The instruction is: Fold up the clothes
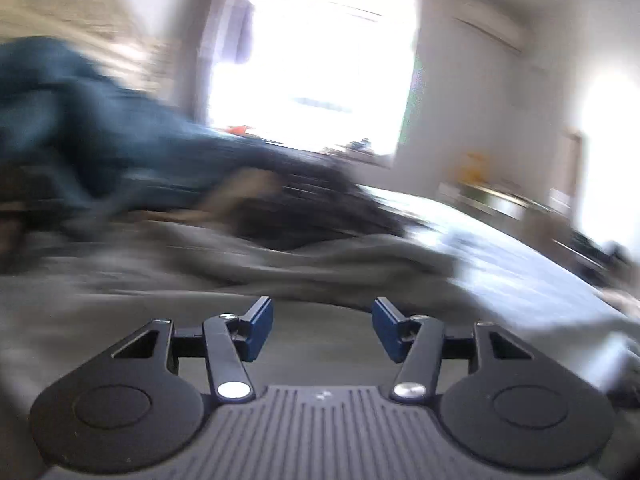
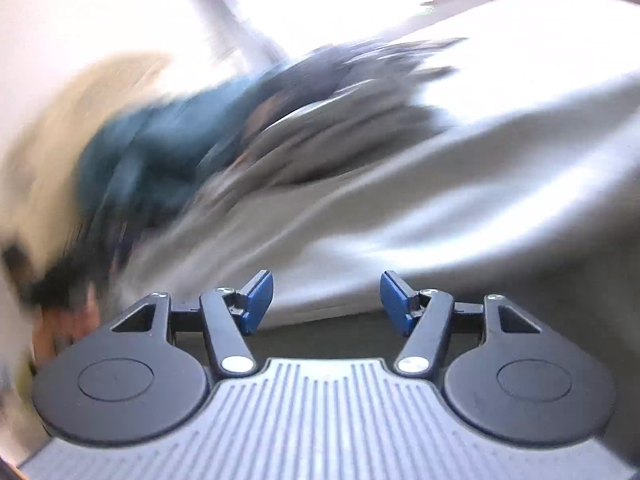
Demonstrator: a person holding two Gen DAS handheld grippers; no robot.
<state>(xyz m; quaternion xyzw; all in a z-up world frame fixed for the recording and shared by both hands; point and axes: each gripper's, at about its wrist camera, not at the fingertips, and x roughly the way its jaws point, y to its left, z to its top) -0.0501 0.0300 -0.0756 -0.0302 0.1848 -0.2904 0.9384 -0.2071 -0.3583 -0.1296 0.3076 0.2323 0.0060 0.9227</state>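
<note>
Both grippers stood half open and empty: left gripper (image 1: 322, 328), right gripper (image 2: 327, 302). The clothes (image 1: 132, 152) lay heaped at far left on the grey bed (image 1: 304, 280). Best to slow down, then pinch one garment's edge.

Clothes pile (image 1: 120, 152) lies on the bed (image 1: 520, 264), toward its left part. A crumpled sheet (image 1: 320, 264) lies on the bed before the pile. Window (image 1: 316, 60) stands behind the bed. Shelf (image 1: 500, 200) right of the bed.
</note>
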